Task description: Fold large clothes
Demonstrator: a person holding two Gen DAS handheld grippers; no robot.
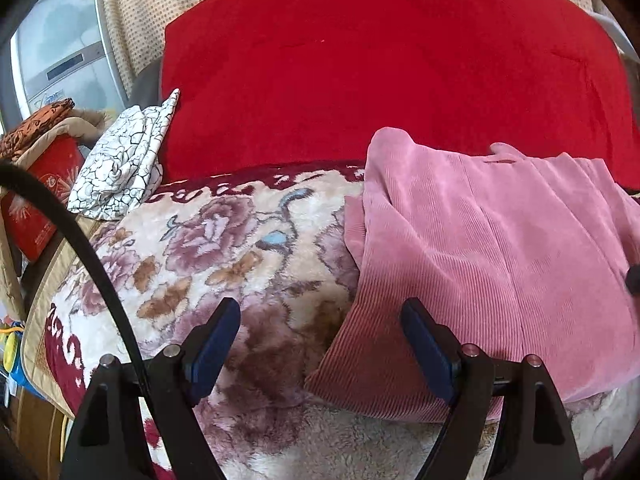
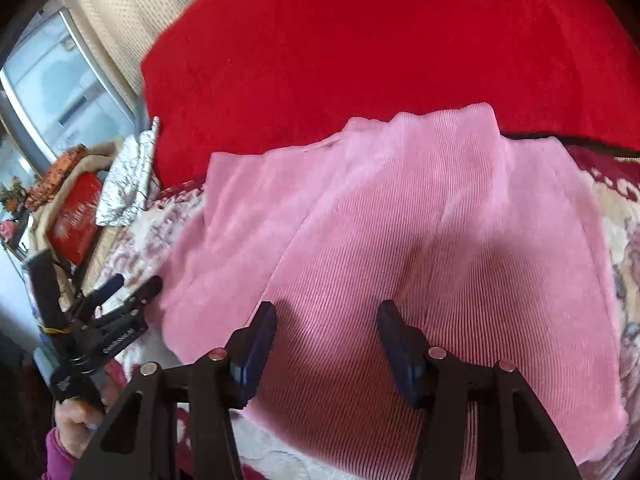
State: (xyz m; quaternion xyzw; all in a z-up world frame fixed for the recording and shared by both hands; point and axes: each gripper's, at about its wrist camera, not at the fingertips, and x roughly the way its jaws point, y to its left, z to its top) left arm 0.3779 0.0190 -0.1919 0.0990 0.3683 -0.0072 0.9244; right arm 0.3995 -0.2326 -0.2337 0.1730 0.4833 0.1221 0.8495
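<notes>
Pink ribbed corduroy garment [image 1: 480, 260] lies folded on the floral blanket [image 1: 224, 248], before a red quilt [image 1: 380, 60]; left gripper [image 1: 320, 344] jaws spread, empty. Right view: right gripper [image 2: 326, 344] jaws parted above the garment's creased panels, pinching nothing.

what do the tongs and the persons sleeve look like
Both sets, the left tongs and the right tongs, have black angular plastic arms with dark blue flat pads and round silver bolt heads. A black cable curves past the left one. The hand on the left handle wears a magenta sleeve.
</notes>
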